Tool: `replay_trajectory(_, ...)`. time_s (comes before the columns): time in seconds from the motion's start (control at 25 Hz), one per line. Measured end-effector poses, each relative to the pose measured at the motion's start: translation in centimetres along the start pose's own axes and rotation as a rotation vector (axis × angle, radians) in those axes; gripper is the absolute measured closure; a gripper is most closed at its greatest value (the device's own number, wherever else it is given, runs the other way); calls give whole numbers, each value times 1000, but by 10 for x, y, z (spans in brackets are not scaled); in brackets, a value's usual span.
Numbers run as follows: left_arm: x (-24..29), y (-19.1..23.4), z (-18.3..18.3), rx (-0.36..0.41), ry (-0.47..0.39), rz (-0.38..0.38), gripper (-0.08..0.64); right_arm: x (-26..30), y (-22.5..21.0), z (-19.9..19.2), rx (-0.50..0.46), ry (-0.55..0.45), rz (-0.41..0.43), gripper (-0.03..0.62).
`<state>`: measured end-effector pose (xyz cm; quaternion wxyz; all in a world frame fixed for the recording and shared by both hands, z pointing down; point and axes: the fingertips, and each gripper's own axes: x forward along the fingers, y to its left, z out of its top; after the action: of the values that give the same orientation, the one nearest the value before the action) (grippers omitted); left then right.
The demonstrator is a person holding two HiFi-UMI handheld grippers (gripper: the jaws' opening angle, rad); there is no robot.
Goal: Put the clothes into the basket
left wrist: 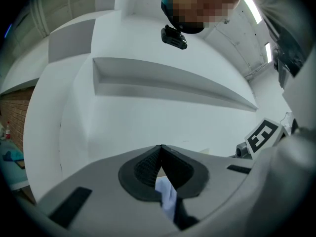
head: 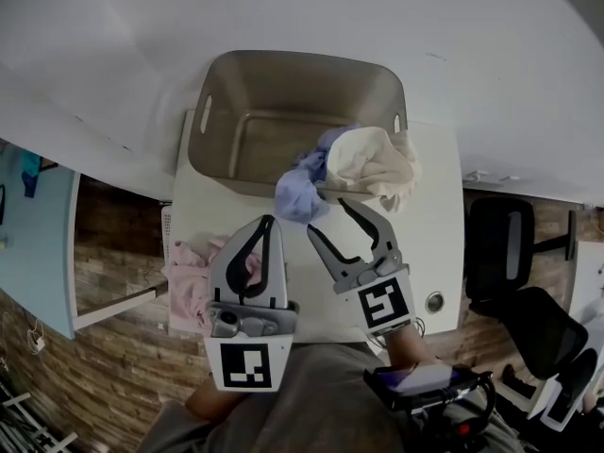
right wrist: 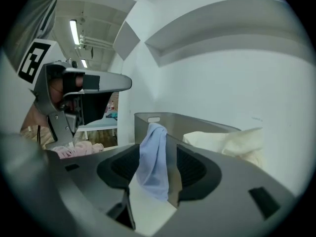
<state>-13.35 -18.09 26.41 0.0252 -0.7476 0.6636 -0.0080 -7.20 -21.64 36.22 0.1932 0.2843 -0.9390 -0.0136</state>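
Clothes (head: 363, 163) drape basket (head: 283, 74) rim beyond right gripper's (head: 328, 215) parted, empty fingers (head: 370, 225); left gripper's (head: 265, 223) fingers (head: 226, 258) closed.

The basket (head: 212, 102) is grey-brown all over. The cloth (head: 300, 194) on its front edge is light blue. The cloth next to that one (head: 373, 163) is cream. A third cloth (head: 187, 274) is soft pink. The worktop (head: 429, 225) is white, and so is the wall (head: 113, 26). The left gripper (head: 268, 219) and the right gripper (head: 328, 215) are both grey, with black ridged pads inside the jaws. Each of the 2 has a white cube (head: 247, 366) with a black square pattern on it. The floor (head: 104, 366) is brown, with a wood plank pattern. The chair (head: 500, 243) is black. The other table (head: 42, 253) is pale blue.
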Motion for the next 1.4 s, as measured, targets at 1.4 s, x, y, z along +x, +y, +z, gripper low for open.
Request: replay_trajectory(1.4, -17, 15, 5, 14, -25, -10, 551, 5, -28, 48, 136, -110, -126, 571)
